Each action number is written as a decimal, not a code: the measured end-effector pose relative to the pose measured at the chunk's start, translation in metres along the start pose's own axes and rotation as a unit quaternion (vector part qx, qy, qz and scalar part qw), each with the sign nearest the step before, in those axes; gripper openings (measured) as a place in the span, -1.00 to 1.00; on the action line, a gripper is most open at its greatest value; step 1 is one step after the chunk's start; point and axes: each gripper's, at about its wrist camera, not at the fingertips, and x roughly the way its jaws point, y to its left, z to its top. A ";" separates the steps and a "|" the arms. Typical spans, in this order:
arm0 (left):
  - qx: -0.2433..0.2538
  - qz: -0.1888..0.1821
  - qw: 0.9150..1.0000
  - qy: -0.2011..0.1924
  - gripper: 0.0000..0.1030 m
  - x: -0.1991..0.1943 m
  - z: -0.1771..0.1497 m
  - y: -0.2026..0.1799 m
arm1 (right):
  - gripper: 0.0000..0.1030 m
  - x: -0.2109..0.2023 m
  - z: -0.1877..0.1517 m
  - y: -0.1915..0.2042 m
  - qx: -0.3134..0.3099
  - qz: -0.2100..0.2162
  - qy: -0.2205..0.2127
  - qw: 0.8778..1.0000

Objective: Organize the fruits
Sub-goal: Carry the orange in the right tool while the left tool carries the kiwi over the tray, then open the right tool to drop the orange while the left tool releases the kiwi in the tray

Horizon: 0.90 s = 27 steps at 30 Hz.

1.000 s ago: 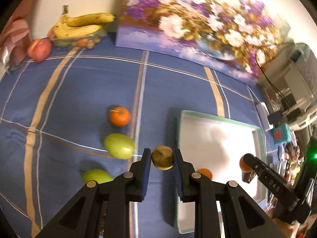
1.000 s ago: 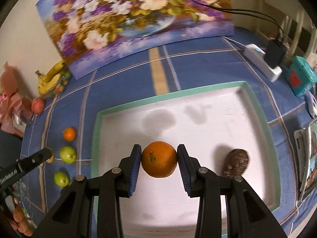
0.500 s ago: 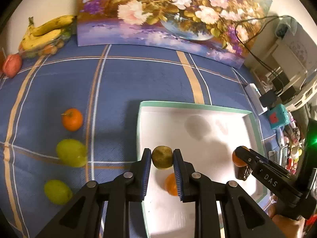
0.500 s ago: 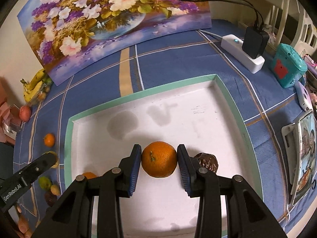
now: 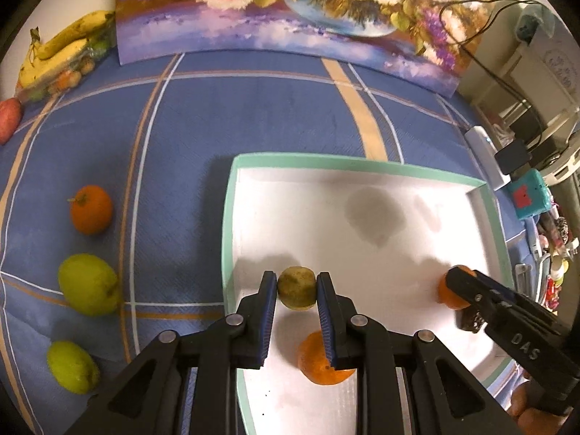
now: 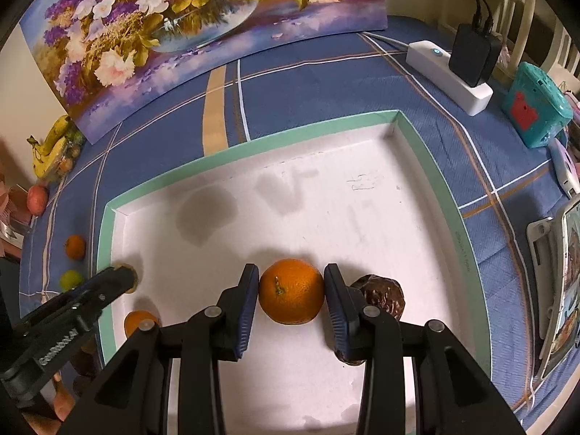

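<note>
My left gripper [image 5: 296,291] is shut on a small brown-green kiwi [image 5: 296,287], held over the near left corner of the white tray with a green rim [image 5: 228,217]. A small orange [image 5: 322,364] lies in the tray just below it. My right gripper [image 6: 291,291] is shut on a larger orange [image 6: 291,291] over the tray floor [image 6: 326,199], beside a dark brown fruit [image 6: 382,295]. On the blue cloth left of the tray lie an orange [image 5: 90,209] and two green fruits [image 5: 88,284] [image 5: 71,367].
A flower painting [image 5: 290,11] leans at the back. Bananas over a fruit tub [image 5: 61,54] and a red apple [image 5: 9,119] sit far left. A power strip with charger [image 6: 453,69], a teal box [image 6: 534,108] and a phone stand [image 6: 558,290] are to the right.
Both grippers have moved forward over the tray with their fruits. The left one came from the cloth to the tray's near left corner; the right one went lower beside the dark fruit.
</note>
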 end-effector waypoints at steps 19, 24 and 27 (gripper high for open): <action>0.006 0.010 1.000 0.000 -0.51 -0.006 0.005 -0.003 | -0.24 -0.006 0.002 0.000 -0.002 -0.002 -0.001 1.000; 0.012 0.011 1.000 -0.004 -0.51 -0.015 0.006 -0.005 | -0.25 -0.013 0.002 0.001 -0.004 -0.002 -0.009 1.000; 0.016 0.014 1.000 -0.008 -0.51 -0.021 0.007 -0.006 | -0.25 -0.020 0.004 0.002 -0.007 0.000 -0.018 1.000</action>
